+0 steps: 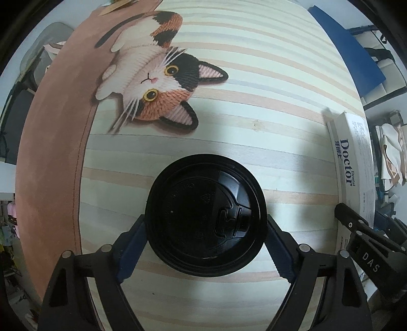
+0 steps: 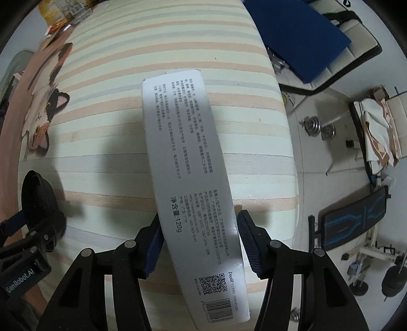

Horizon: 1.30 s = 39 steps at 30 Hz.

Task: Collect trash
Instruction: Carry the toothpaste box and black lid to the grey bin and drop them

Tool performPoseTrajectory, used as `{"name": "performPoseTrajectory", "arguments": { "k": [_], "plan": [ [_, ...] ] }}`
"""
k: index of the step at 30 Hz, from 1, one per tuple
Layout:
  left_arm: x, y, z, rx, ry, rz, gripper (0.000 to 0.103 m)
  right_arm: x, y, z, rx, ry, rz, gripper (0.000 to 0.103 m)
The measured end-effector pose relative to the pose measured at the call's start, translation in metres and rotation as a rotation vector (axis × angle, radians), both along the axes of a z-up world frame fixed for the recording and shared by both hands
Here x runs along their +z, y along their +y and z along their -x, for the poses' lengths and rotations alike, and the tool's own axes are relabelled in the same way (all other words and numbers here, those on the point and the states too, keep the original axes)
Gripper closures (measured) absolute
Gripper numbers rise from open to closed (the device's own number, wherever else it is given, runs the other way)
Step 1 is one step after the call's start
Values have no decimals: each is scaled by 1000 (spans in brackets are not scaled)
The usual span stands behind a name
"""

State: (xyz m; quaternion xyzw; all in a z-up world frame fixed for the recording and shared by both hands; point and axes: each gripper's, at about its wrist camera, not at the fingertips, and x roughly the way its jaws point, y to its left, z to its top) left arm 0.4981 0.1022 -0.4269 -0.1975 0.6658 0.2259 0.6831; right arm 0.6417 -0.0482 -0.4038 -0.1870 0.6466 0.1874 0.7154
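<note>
A cup with a black plastic lid [image 1: 206,215] stands on the striped mat with a cat picture. My left gripper [image 1: 206,234] has a finger on each side of the cup and appears shut on it. The cup and left gripper also show at the left of the right wrist view [image 2: 38,201]. A long white toothpaste box [image 2: 188,178] printed with text, a QR code and a barcode lies between the fingers of my right gripper [image 2: 198,236], which touch its sides. The box also shows in the left wrist view [image 1: 353,173], marked "Doctor".
The striped mat [image 2: 101,84] covers the table, with a pink border [image 1: 51,152] at the left. The table's right edge drops to a floor with dumbbells [image 2: 318,127], a bench [image 2: 356,221] and a blue board [image 2: 300,33]. Snack wrappers [image 2: 58,15] lie at the far corner.
</note>
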Motion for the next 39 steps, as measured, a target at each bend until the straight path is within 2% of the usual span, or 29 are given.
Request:
{"name": "performPoseTrajectory", "arguments": {
  "k": [5,10,18,24,27,31,35,39],
  "plan": [
    [20,-12,2,-17,-28,-19,17,8,-2,14,14,-29,-22,52],
    [50,-22,18,-35,-72,-41,17,33,-14,35,-6,-62,-73,53],
    [103,-45,75,-75,-169,-64,17,91,-41,102,-24,-125,-170,53],
    [150,-59,154,-121,-272,-72,17,142,-65,190,-47,-188,-242,53],
    [168,-65,204,-156,-312,-69,17,161,-78,255,-72,-215,-268,53],
    [180,-69,271,-208,-327,-56,17,172,-99,341,-128,-213,-281,53],
    [174,-72,341,-226,-296,-14,17,166,-115,426,-176,-161,-282,53],
    [147,-77,394,-226,-213,36,17,142,-131,499,-196,-63,-260,53]
  ]
}}
